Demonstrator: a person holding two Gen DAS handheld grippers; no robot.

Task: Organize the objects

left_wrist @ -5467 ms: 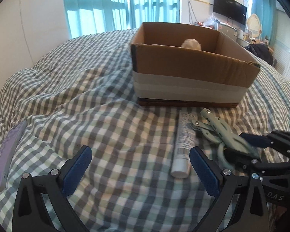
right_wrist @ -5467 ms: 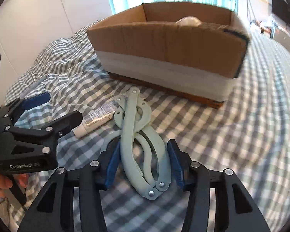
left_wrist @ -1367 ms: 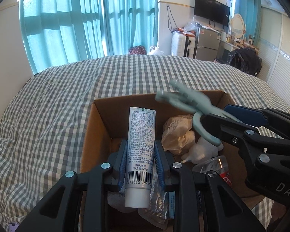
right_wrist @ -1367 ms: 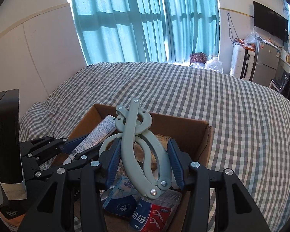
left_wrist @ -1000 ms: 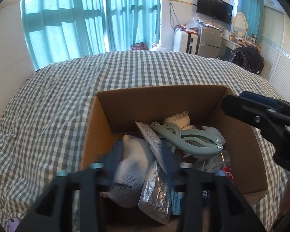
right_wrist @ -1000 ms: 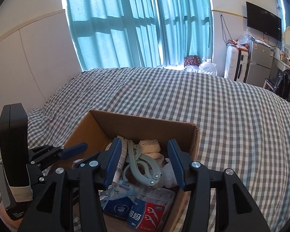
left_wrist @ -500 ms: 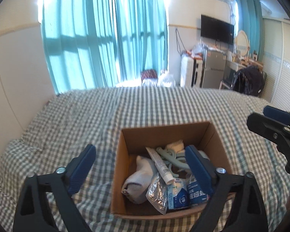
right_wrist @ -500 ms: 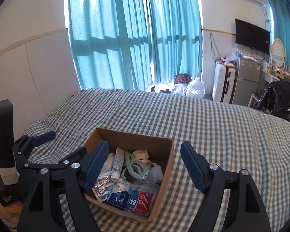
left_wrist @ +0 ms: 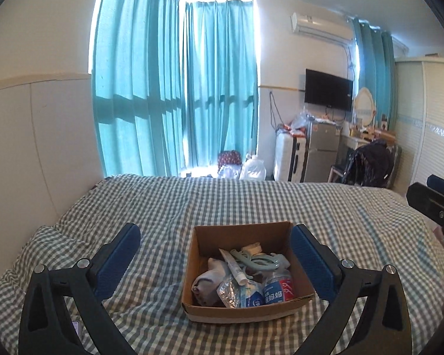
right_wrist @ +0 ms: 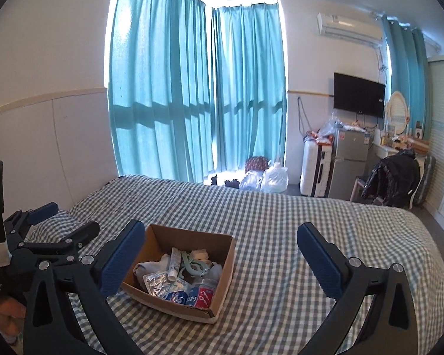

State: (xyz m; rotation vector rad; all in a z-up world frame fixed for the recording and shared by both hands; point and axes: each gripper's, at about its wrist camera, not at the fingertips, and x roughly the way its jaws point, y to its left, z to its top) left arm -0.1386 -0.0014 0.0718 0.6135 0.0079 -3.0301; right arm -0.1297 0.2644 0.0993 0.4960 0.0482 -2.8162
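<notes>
A cardboard box stands on the checked bed and also shows in the right wrist view. In it lie a white tube, pale green clamps, a grey cloth and blue and red packets. The tube and clamps show from the right too. My left gripper is open and empty, high above and behind the box. My right gripper is open and empty, also high above it. The left gripper also shows at the left of the right wrist view.
The checked bedspread spreads all around the box. A small purple object lies at the bed's near left. Teal curtains, a suitcase, a small fridge and a chair with a dark jacket stand beyond the bed.
Both grippers let go of the tube and the clamps into the box, opened wide, and have pulled up and back, so the box looks smaller.
</notes>
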